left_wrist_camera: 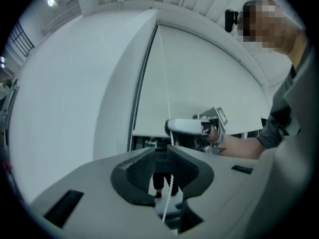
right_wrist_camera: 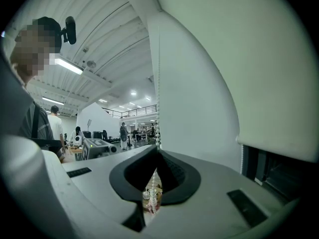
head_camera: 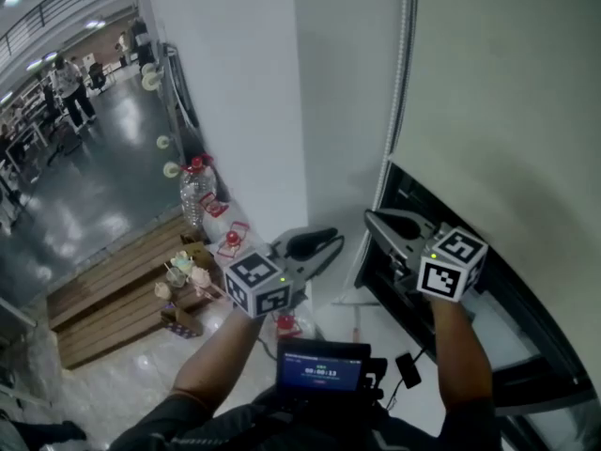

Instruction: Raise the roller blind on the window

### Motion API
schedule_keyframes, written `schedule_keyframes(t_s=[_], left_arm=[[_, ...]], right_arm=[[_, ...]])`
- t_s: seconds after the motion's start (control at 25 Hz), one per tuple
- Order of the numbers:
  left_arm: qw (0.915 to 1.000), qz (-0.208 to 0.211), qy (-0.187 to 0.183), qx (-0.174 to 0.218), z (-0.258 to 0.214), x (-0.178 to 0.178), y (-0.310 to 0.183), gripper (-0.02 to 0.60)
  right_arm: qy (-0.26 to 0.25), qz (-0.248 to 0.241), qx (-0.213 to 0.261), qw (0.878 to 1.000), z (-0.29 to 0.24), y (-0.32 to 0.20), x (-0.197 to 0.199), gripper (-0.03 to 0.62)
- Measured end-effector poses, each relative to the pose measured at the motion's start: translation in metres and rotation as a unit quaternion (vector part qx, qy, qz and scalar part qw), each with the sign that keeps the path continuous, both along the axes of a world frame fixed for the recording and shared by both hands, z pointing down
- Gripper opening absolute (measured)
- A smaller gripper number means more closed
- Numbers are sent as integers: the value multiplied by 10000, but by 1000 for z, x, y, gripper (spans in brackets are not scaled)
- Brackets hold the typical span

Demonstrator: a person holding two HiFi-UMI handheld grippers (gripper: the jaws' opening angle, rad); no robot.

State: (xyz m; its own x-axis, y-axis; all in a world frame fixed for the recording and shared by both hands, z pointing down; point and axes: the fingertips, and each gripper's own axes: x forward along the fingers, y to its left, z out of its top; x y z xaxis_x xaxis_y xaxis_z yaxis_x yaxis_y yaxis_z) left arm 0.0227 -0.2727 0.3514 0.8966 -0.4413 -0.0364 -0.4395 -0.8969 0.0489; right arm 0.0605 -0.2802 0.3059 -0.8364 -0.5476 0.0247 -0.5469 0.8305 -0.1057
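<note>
The cream roller blind (head_camera: 507, 92) hangs low over the dark window (head_camera: 526, 346), and its white bead chain (head_camera: 404, 45) runs down along the frame. My right gripper (head_camera: 371, 218) points at the wall beside the blind. In the right gripper view, my right gripper (right_wrist_camera: 157, 156) is shut on the bead chain (right_wrist_camera: 158, 128), and beads show through the notch below the pads. My left gripper (head_camera: 331, 242) sits just left of it and slightly lower. In the left gripper view, my left gripper (left_wrist_camera: 160, 153) stands open; the chain (left_wrist_camera: 169, 183) passes between its pads, close to the right one.
A white pillar (head_camera: 244, 92) stands left of the window. Down on the floor are a water bottle (head_camera: 194, 191), small items on a wooden pallet (head_camera: 122, 289) and red objects. A device with a lit screen (head_camera: 322, 366) hangs at my chest. People (head_camera: 70, 87) stand far off.
</note>
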Motion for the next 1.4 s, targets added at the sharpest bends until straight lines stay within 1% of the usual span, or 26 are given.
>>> schedule_keyframes(t_s=[0.12, 0.2, 0.32, 0.44, 0.48, 0.52, 0.56, 0.72, 0.84, 1.0, 1.16, 1.28, 1.4], left_arm=[[9990, -18, 219, 377, -53, -2, -4, 75], [9975, 171, 362, 582, -89, 8, -5, 75], [9947, 522, 562, 692, -130, 26, -4, 75], [9937, 620, 468, 814, -149, 42, -6, 75], [9938, 627, 403, 821, -149, 46, -7, 75], [9941, 627, 356, 809, -149, 49, -8, 39], [9942, 634, 349, 790, -148, 50, -9, 21], [9929, 758, 515, 756, -144, 52, -4, 14], [9927, 714, 550, 805, -146, 50, -1, 11], [9936, 509, 264, 974, -134, 48, -2, 11], [9945, 462, 259, 906, -123, 47, 3, 11], [9949, 349, 102, 944, -110, 46, 4, 11], [9962, 296, -40, 812, -88, 47, 5, 11]], right_arm=[[2, -31, 32, 10000, 2, 3, -2, 11], [9, -49, 52, 10000, 3, 6, -4, 11], [14, -68, 56, 10000, 4, 8, -6, 11], [21, -55, 57, 10000, 5, 8, -6, 11], [11, -45, 57, 10000, 6, 9, -5, 11], [-4, -30, 52, 10000, 6, 9, -5, 11], [-17, -12, 45, 10000, 7, 8, -4, 11], [-44, -24, 8, 10000, 9, 10, -5, 11], [-47, -46, 2, 10000, 8, 13, -6, 11], [25, -69, -104, 9999, 19, 12, -9, 11], [-14, -34, -291, 9996, 31, 15, -6, 11], [195, -9, -382, 9991, 44, 14, -9, 11], [268, -30, -563, 9981, 66, 14, -10, 11]])
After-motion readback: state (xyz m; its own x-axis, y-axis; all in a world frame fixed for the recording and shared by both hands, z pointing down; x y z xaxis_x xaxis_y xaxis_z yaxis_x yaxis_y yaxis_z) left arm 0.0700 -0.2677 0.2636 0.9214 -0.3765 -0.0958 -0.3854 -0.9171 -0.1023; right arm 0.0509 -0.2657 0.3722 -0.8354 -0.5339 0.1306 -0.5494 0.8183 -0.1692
